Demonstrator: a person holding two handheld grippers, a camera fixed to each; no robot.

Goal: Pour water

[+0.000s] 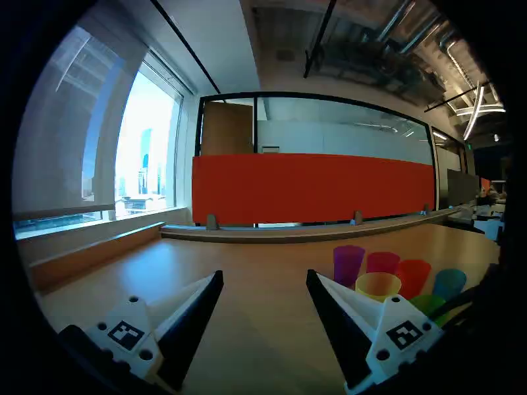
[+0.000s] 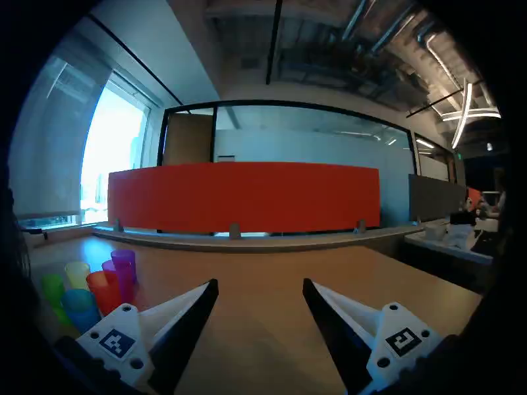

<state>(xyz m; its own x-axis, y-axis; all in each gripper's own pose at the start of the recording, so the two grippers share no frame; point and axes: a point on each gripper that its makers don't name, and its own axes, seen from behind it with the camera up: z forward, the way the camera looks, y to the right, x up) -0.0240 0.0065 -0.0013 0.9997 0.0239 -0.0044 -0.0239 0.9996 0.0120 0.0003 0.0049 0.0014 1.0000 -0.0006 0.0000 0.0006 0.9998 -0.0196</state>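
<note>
— In front of the red partition (image 1: pixel 309 187), what stands on the tabletop (image 1: pixel 263 253)?
— A tight cluster of coloured cups (image 1: pixel 379 284), all upright and well short of the partition: purple, pink, red, yellow, teal and green. In the left gripper view they sit just behind the right-hand finger of the left tongs (image 1: pixel 264 272).
— And those tongs?
— Spread wide, nothing between the fingers, pointing toward the partition.
— The right tongs (image 2: pixel 260 282)?
— Also spread and holding nothing, facing the same partition. In the right gripper view the cups stand off to the left, between the partition and the left-hand finger.
— Any water in them?
— I cannot tell
</note>
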